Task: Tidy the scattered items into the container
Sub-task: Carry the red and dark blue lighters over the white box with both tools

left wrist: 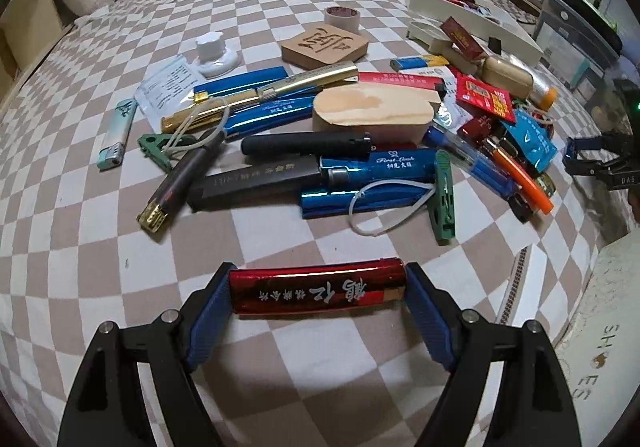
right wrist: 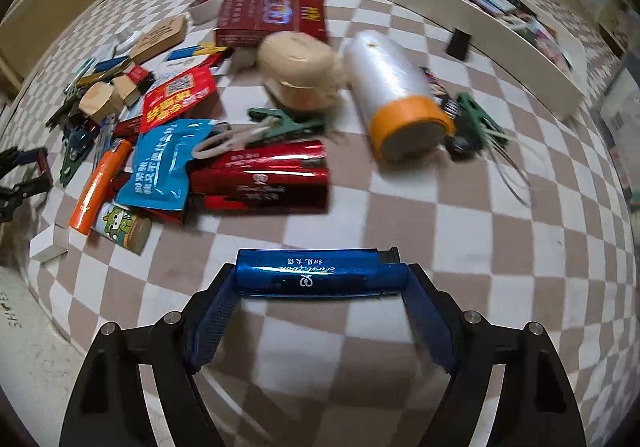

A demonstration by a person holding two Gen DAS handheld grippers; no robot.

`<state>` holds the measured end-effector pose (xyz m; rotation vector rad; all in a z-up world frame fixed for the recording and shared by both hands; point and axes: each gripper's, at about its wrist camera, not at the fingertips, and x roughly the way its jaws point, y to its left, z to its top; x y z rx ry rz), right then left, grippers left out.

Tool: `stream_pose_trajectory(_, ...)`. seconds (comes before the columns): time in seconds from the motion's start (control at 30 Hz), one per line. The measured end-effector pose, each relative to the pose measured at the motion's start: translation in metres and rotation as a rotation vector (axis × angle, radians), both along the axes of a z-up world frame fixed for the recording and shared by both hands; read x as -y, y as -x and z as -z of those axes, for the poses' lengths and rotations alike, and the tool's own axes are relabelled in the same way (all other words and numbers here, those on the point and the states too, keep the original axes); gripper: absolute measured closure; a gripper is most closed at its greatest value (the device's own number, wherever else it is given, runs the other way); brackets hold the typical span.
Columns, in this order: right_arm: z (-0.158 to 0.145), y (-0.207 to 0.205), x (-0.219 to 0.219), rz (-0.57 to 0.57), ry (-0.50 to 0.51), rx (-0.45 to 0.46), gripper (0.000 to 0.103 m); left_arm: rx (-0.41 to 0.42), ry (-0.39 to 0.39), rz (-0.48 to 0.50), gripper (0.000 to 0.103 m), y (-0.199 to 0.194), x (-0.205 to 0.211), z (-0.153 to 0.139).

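My left gripper [left wrist: 318, 293] is shut on a red lighter [left wrist: 318, 291], held crosswise above the checkered bed cover. My right gripper [right wrist: 320, 277] is shut on a blue lighter [right wrist: 316, 273], also held crosswise above the cover. The white container [left wrist: 472, 13] lies at the far right in the left wrist view, with several small items inside; it shows at the upper right in the right wrist view [right wrist: 480, 35]. A scattered pile of lighters, clips and packets [left wrist: 320, 135] lies ahead of my left gripper. My right gripper shows at the right edge in the left wrist view [left wrist: 588, 159].
A wooden block [left wrist: 372, 117], tape roll [left wrist: 342, 19] and white cap [left wrist: 212, 51] lie among the pile. A plastic film roll [right wrist: 396, 95], red box [right wrist: 272, 19], beige case [right wrist: 300, 67] and green clip [right wrist: 284, 125] lie ahead of my right gripper. The bed edge [right wrist: 44, 247] is at the left.
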<state>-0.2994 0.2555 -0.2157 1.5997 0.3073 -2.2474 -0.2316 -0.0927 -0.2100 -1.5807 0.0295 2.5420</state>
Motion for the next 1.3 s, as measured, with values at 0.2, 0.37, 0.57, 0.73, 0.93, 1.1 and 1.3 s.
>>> stream_pose_trajectory(0.2,-0.030,0.004,-0.016,0.066,0.074,-0.024,0.021,-0.054,-0.042,-0.036,0.020,-0.003,0.007,-0.033)
stream_pose_trajectory(0.37,-0.063,0.001,-0.023,0.071,0.120,-0.076,0.021,-0.111,-0.075,-0.060,0.020,-0.005,0.010,-0.067)
stream_pose_trajectory(0.57,-0.091,-0.009,-0.024,0.085,0.191,-0.098,0.021,-0.180,-0.108,-0.073,0.020,-0.019,0.009,-0.106)
stream_pose_trajectory(0.73,-0.121,-0.024,-0.022,0.059,0.255,-0.124,0.021,-0.232,-0.133,-0.072,0.020,-0.037,0.003,-0.135)
stream_pose_trajectory(0.93,-0.149,-0.046,-0.016,0.041,0.376,-0.112,0.021,-0.278,-0.148,-0.047,0.020,-0.057,-0.011,-0.161)
stream_pose_trajectory(1.1,-0.169,-0.069,-0.009,0.004,0.433,-0.111,0.021,-0.314,-0.171,-0.015,0.020,-0.074,-0.023,-0.183)
stream_pose_trajectory(1.3,-0.189,-0.102,0.006,-0.071,0.481,-0.108,0.021,-0.338,-0.177,0.031,0.020,-0.095,-0.041,-0.203)
